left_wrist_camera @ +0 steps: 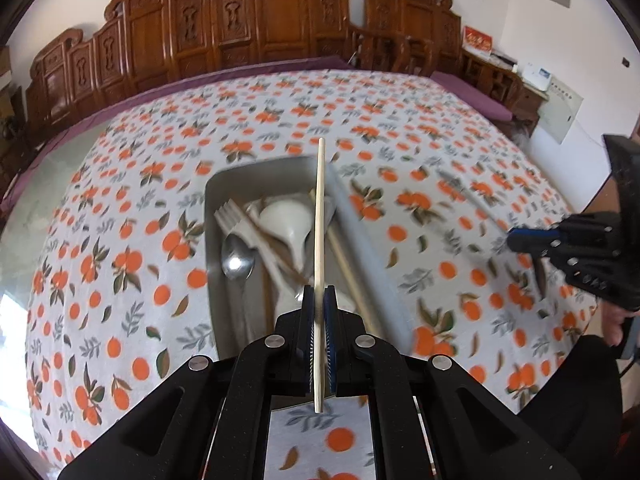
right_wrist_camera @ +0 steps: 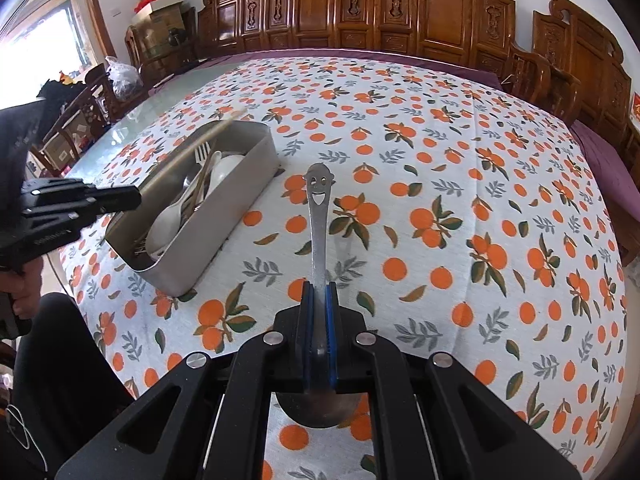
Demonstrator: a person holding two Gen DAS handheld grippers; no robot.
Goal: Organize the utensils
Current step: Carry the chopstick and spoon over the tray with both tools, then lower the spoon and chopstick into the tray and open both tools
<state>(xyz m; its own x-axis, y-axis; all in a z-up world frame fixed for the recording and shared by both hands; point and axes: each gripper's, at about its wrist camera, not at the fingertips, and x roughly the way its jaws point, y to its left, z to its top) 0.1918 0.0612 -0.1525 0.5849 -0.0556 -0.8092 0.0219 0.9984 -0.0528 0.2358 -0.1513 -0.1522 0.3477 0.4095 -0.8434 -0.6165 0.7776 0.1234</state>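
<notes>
My left gripper point(left_wrist_camera: 319, 293) is shut on a pale wooden chopstick point(left_wrist_camera: 320, 216), which hangs lengthwise above a metal tray point(left_wrist_camera: 209, 240). In the tray lie a white fork point(left_wrist_camera: 232, 218), a steel spoon point(left_wrist_camera: 237, 258), a white soup spoon point(left_wrist_camera: 286, 220) and more chopsticks. My right gripper point(right_wrist_camera: 319, 286) is shut on a steel spoon with a smiling face cut into its handle point(right_wrist_camera: 318, 216); the spoon's bowl shows under the fingers. In the right wrist view, the tray point(right_wrist_camera: 224, 236) is off to the left with the left gripper point(right_wrist_camera: 136, 199) over it. The right gripper point(left_wrist_camera: 514, 240) appears at the right edge of the left wrist view.
The table wears a white cloth printed with oranges point(right_wrist_camera: 440, 220), and bare glass point(right_wrist_camera: 120, 132) shows at its left end. Carved wooden chairs point(right_wrist_camera: 400, 12) line the far side. A person's hand point(right_wrist_camera: 24, 300) and dark clothing sit at the near left.
</notes>
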